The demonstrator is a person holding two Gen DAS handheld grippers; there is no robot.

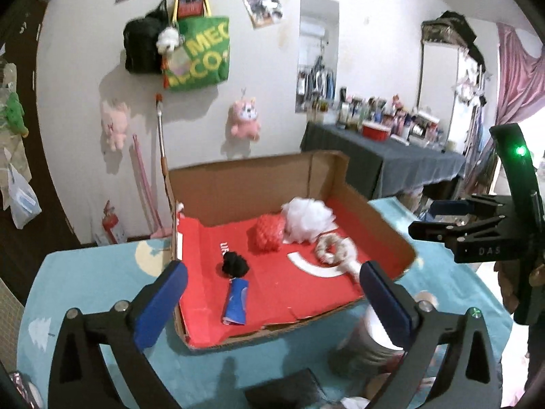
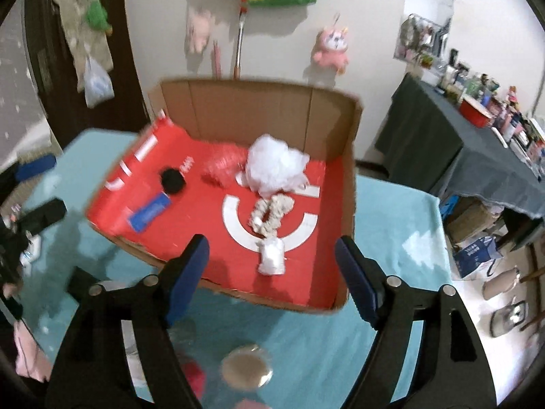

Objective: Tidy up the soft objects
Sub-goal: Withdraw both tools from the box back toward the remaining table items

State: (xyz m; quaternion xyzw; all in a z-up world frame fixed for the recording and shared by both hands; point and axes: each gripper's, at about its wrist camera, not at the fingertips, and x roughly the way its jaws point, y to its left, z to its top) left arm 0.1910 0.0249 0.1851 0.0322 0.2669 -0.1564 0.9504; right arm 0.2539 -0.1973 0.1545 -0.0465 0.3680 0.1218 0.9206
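Observation:
An open cardboard box (image 1: 327,170) (image 2: 351,170) with a red floor sits on a teal table. Inside lie a white mesh puff (image 1: 306,218) (image 2: 272,167), a red mesh ball (image 1: 267,237) (image 2: 223,167), a black fuzzy piece (image 1: 234,265) (image 2: 173,180), a blue roll (image 1: 235,301) (image 2: 150,214), a beige braided ring (image 1: 328,247) (image 2: 272,211) and a white wad (image 2: 271,256). My left gripper (image 1: 272,303) is open and empty above the box's near edge. My right gripper (image 2: 272,276) is open and empty over the near edge; it also shows in the left wrist view (image 1: 442,218).
A clear jar with a round lid (image 2: 246,368) (image 1: 371,341) stands on the teal table (image 1: 102,283) in front of the box. A dark flat object (image 1: 286,392) and red and pink soft items (image 2: 194,378) lie nearby. A cluttered side table (image 1: 391,156) stands at the right.

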